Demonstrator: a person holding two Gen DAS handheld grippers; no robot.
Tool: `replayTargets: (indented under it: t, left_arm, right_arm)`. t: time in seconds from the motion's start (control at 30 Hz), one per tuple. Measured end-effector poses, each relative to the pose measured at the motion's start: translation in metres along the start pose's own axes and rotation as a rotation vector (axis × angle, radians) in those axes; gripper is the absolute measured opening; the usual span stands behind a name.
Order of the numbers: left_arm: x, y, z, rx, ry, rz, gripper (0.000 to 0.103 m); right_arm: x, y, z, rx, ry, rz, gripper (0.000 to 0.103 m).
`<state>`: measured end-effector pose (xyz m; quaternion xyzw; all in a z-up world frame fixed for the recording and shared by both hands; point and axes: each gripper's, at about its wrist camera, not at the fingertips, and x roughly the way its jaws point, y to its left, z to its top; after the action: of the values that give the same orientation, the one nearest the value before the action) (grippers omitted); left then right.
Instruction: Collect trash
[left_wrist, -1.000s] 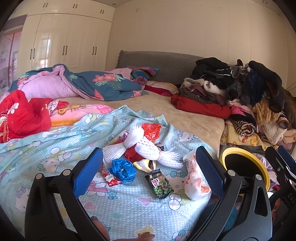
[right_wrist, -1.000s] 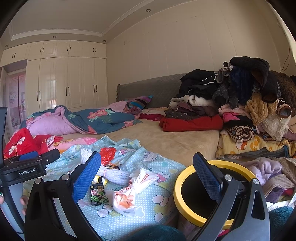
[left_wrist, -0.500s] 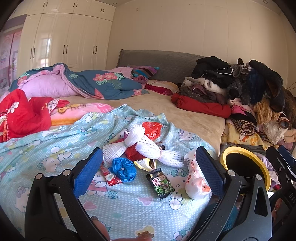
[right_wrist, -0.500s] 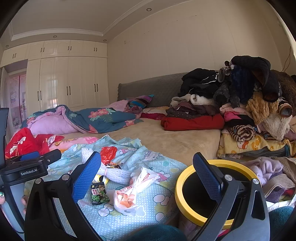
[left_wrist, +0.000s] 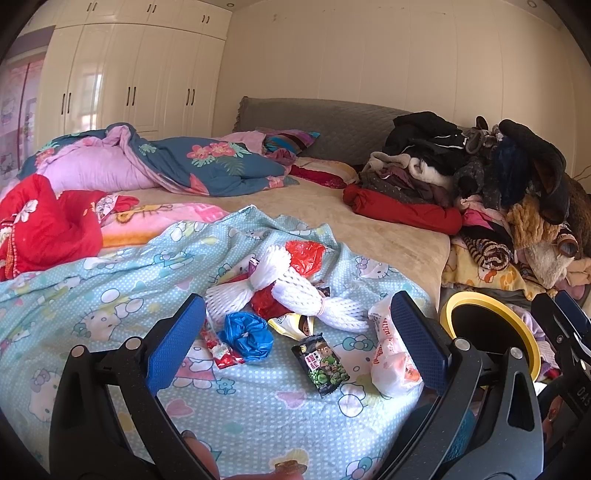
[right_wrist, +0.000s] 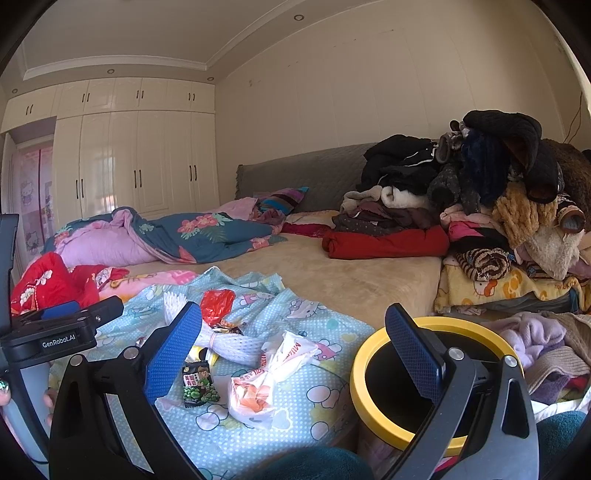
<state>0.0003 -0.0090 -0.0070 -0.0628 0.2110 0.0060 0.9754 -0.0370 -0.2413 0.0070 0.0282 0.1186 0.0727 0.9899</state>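
Trash lies in a heap on the light blue cartoon blanket: white foam netting, a red plastic bag, a crumpled blue bag, a small red wrapper, a green snack packet and a white and orange bag. A bin with a yellow rim stands beside the bed. My left gripper hangs open just short of the heap. My right gripper is open, between the white and orange bag and the bin; it holds nothing.
A tall pile of clothes fills the bed's right side, with more clothing behind the bin. Quilts and a red blanket lie at the left. White wardrobes line the far wall.
Both views have shifted only slightly; the trash and the bin stay where they were, and both grippers stay open.
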Motion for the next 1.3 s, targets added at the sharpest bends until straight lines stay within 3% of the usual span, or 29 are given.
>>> replayTargets:
  t: [0.47,1.0,1.3]
  left_arm:
    - [0.004,0.013,0.002,-0.024,-0.001,0.021,0.092]
    - [0.028,0.070,0.015,-0.120,0.003,0.111,0.092]
    - [0.058,0.077,0.034,-0.127,-0.010,0.040,0.092]
  right_arm:
    - [0.007,0.009,-0.001,-0.008,0.020,0.027,0.097]
    - [0.071,0.044,0.004,-0.024,0.150,0.159,0.097]
    - [0.127,0.040,0.004,0.005,0.254,0.098,0.097]
